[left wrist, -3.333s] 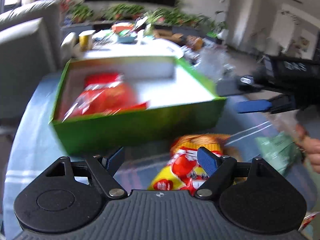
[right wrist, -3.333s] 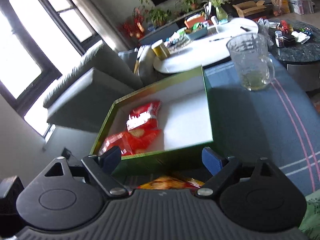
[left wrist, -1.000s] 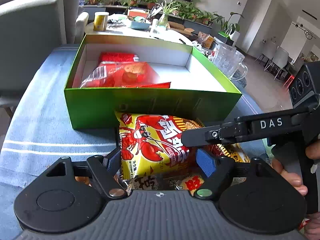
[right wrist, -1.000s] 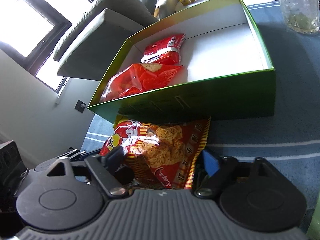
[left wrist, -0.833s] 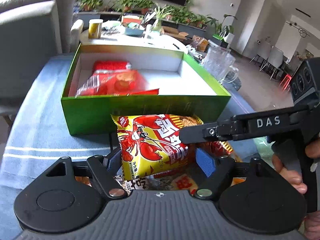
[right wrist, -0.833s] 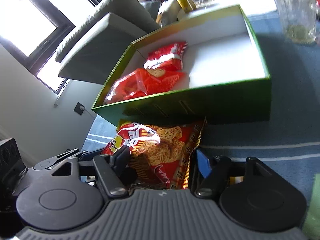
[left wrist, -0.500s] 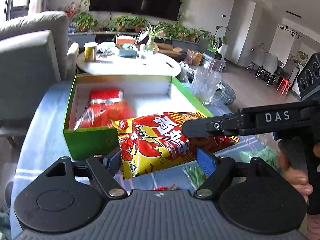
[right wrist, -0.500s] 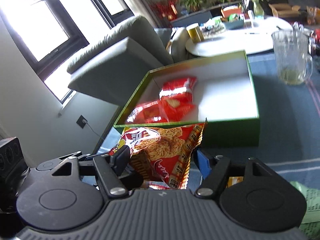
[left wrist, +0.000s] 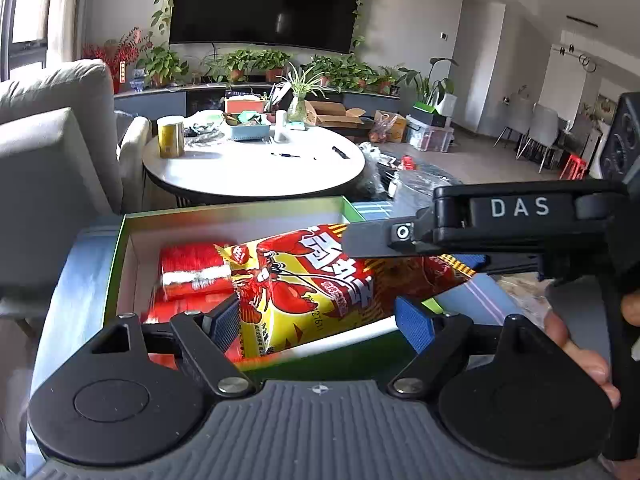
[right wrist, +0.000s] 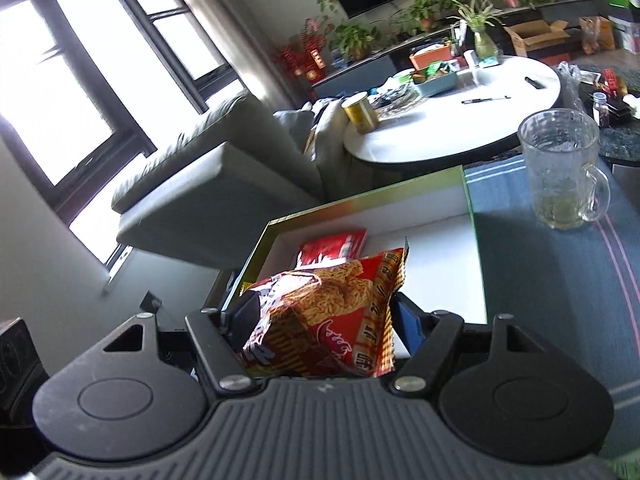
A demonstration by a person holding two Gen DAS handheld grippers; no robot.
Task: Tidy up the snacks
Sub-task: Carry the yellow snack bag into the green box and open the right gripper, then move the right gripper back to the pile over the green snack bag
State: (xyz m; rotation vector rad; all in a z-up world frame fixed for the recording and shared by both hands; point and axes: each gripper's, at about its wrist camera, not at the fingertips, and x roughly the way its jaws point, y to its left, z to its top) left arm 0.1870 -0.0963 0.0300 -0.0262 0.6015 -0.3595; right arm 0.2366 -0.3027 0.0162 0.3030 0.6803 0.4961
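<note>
A yellow and red crayfish snack bag [left wrist: 320, 280] hangs over the open green box [left wrist: 132, 224]. My right gripper [right wrist: 320, 316] is shut on the bag [right wrist: 336, 312] and holds it up above the box [right wrist: 468, 200]. The right gripper's body [left wrist: 500, 224] reaches across the left wrist view. My left gripper [left wrist: 320, 320] stands open, its blue pads on either side of the bag's lower end. Two red snack bags [left wrist: 192, 268] lie in the box's left part; one shows in the right wrist view [right wrist: 332, 246].
A glass mug [right wrist: 560, 168] stands on the blue striped cloth [right wrist: 560, 280] right of the box. A round white table [left wrist: 256, 164] with a yellow can [left wrist: 171, 136] is behind it. A grey sofa [left wrist: 52, 152] is at the left.
The right gripper closed on the crayfish bag in front of the box and lifted it up and forward over the box. The left gripper rose with it, still open.
</note>
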